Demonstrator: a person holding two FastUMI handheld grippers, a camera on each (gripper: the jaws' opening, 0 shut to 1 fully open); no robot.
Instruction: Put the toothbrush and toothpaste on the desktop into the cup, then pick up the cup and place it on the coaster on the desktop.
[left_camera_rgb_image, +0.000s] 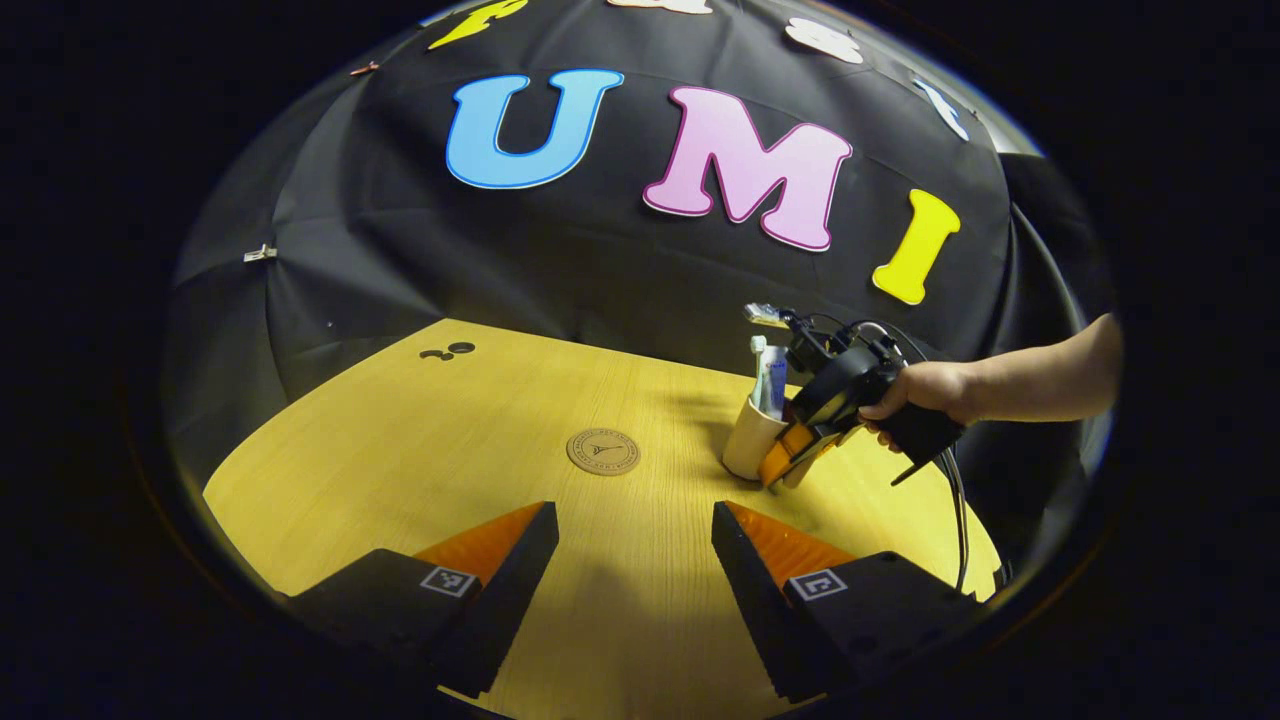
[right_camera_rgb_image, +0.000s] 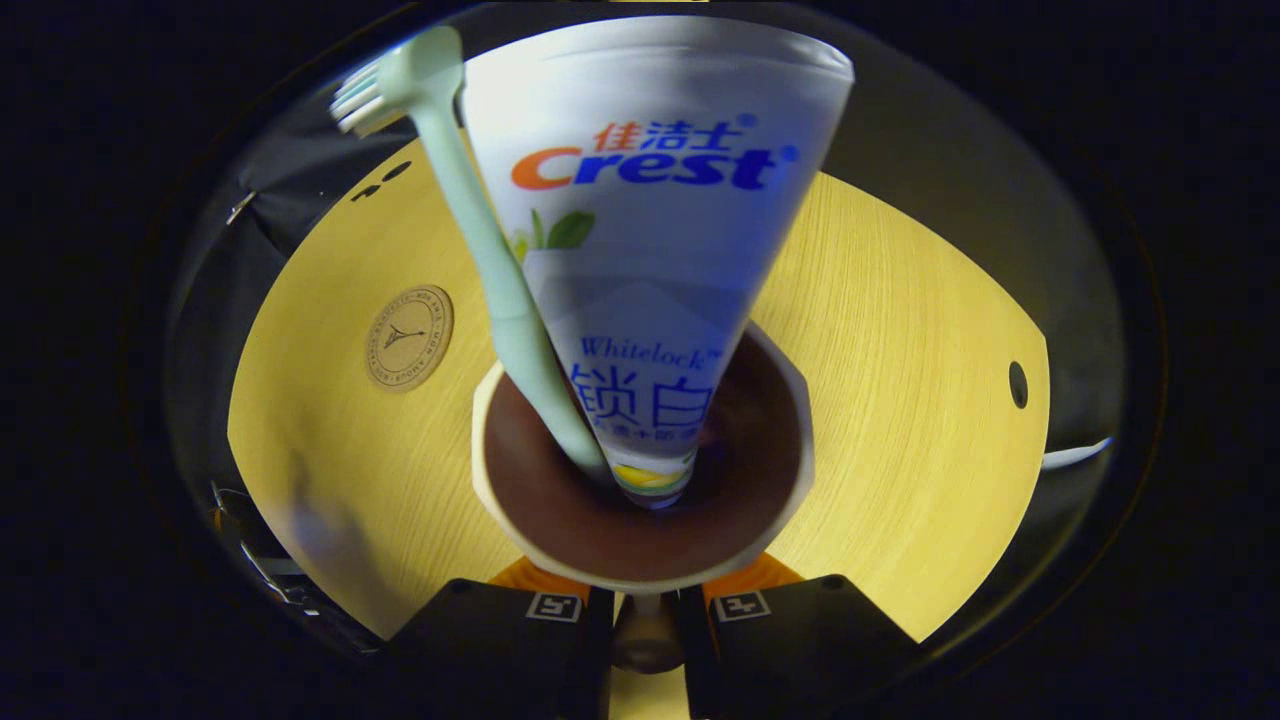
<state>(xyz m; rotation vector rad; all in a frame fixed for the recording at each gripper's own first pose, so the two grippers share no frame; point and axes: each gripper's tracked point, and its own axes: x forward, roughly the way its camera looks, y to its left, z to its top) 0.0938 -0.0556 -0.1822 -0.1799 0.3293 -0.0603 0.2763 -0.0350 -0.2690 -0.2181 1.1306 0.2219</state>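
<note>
A beige cup (left_camera_rgb_image: 745, 445) stands to the right of the round cork coaster (left_camera_rgb_image: 603, 451) on the wooden table. A pale green toothbrush (left_camera_rgb_image: 758, 360) and a white toothpaste tube (left_camera_rgb_image: 775, 385) stick up out of it. My right gripper (left_camera_rgb_image: 785, 465), held by a hand, clasps the cup's near side. In the right gripper view I look down into the cup (right_camera_rgb_image: 790, 420), with the tube (right_camera_rgb_image: 650, 250) and toothbrush (right_camera_rgb_image: 480, 230) leaning inside. The right gripper (right_camera_rgb_image: 645, 600) is shut on the cup's handle. The coaster (right_camera_rgb_image: 408, 337) lies to the left. My left gripper (left_camera_rgb_image: 635, 525) hovers open before the coaster, holding nothing.
The yellow wooden table (left_camera_rgb_image: 400, 450) ends at the black cloth wall behind. Small dark holes (left_camera_rgb_image: 450, 350) sit near its far left edge, and another hole (right_camera_rgb_image: 1018, 384) shows at the right. A bare forearm (left_camera_rgb_image: 1030, 380) reaches in from the right.
</note>
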